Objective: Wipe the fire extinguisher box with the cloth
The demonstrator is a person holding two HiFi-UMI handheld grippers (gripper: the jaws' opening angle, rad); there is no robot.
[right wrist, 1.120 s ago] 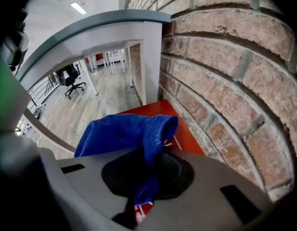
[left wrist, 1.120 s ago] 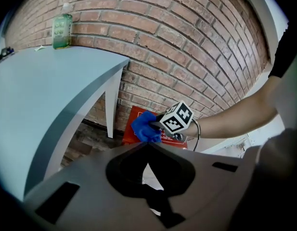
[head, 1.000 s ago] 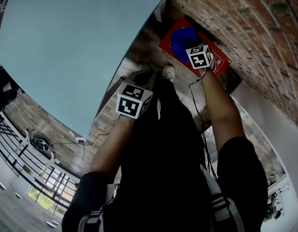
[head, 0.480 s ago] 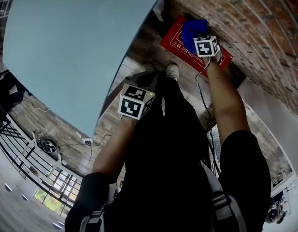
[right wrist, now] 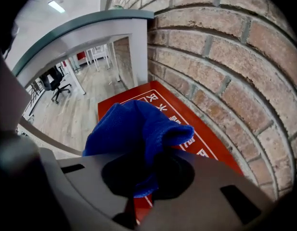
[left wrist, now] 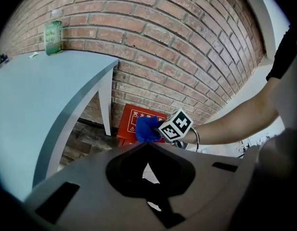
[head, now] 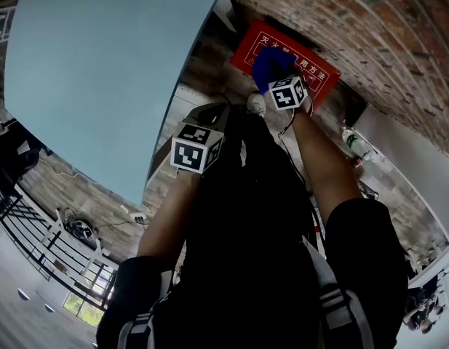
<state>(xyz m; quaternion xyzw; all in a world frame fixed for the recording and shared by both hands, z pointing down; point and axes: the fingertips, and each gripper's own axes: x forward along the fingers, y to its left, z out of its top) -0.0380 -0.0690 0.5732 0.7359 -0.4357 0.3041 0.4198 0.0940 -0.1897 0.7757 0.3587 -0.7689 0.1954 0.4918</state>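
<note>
Blue cloth [right wrist: 136, 129] clamped in right tongs [right wrist: 144, 174], on red box [right wrist: 208, 146] — left tongs [left wrist: 149, 170] together; right gripper view adds chair [right wrist: 56, 78]

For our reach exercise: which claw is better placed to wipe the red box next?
Right. The right claw grips the blue cloth at the red box; the left claw hangs back, shut, empty.

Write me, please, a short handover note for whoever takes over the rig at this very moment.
Right gripper: shut on the blue cloth, which is bunched against the printed red face of the fire extinguisher box.
Left gripper: jaws together, empty, held back from the box.
Box: low against the brick wall, beside the table leg.
Done: the cloth is on the box's face; no wiped area can be told apart.
Left: probably wipe across the rest of the face and edges, then lift the cloth away.
</note>
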